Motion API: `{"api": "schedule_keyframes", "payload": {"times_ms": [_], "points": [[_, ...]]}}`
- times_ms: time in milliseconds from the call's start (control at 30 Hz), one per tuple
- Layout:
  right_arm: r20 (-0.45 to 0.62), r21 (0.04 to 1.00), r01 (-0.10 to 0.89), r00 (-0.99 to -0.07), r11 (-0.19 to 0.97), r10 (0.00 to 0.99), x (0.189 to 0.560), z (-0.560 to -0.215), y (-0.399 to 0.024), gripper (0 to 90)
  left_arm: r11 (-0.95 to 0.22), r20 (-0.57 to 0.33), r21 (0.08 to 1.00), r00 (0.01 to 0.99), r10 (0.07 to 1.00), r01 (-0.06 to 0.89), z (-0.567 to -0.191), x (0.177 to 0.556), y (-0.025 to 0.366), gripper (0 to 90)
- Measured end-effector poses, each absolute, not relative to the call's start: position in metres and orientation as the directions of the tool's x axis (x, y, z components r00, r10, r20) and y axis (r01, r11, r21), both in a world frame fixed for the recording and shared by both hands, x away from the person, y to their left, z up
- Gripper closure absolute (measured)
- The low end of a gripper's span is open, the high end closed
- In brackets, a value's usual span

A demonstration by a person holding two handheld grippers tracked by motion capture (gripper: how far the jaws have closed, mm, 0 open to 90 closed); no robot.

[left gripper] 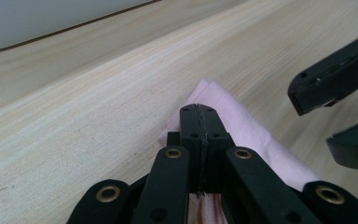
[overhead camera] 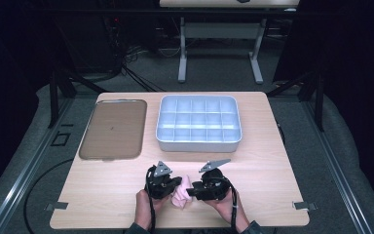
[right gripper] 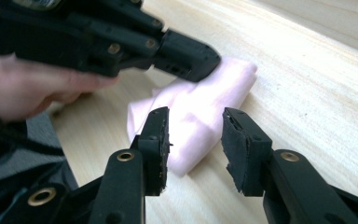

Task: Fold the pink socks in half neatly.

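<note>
A folded pale pink cloth (overhead camera: 180,199) lies on the wooden table (overhead camera: 102,195) near its front edge, between my two grippers. My left gripper (overhead camera: 178,182) is shut. Its closed tips (left gripper: 198,112) lie on top of the cloth (left gripper: 247,126), and I cannot tell whether a layer is pinched between them. My right gripper (overhead camera: 190,190) comes in from the right and is open. In the right gripper view its jaws (right gripper: 196,116) stand apart just short of the cloth (right gripper: 200,112), with nothing pressed between the pads. A hand holds each gripper.
A white compartment bin (overhead camera: 198,145) stands at the back middle of the table. A flat brown tray (overhead camera: 113,129) lies to its left. Bare wood stretches to both sides of the grippers. Beyond the table are a floor with cables and another table's legs.
</note>
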State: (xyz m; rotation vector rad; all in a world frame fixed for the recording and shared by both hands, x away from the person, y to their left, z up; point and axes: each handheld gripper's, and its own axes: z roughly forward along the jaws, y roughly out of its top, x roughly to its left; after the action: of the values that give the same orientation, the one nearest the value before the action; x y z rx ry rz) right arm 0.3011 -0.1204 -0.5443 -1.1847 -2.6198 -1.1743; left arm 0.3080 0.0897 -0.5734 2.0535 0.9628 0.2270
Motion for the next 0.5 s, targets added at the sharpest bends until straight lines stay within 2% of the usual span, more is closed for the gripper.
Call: {"api": "schedule_keyframes", "payload": {"times_ms": [267, 500], "points": [[0.354, 0.551, 0.719, -0.661, 0.423, 0.662, 0.319, -0.557, -0.102, 44.4, -0.353, -0.173, 0.754, 0.686, 0.707, 0.554, -0.574, 0.307, 0.090, 90.0], [0.342, 0.531, 0.732, -0.646, 0.427, 0.683, 0.320, -0.561, -0.095, 42.8, -0.346, -0.177, 0.758, 0.685, 0.707, 0.553, -0.574, 0.307, 0.090, 90.0]]}}
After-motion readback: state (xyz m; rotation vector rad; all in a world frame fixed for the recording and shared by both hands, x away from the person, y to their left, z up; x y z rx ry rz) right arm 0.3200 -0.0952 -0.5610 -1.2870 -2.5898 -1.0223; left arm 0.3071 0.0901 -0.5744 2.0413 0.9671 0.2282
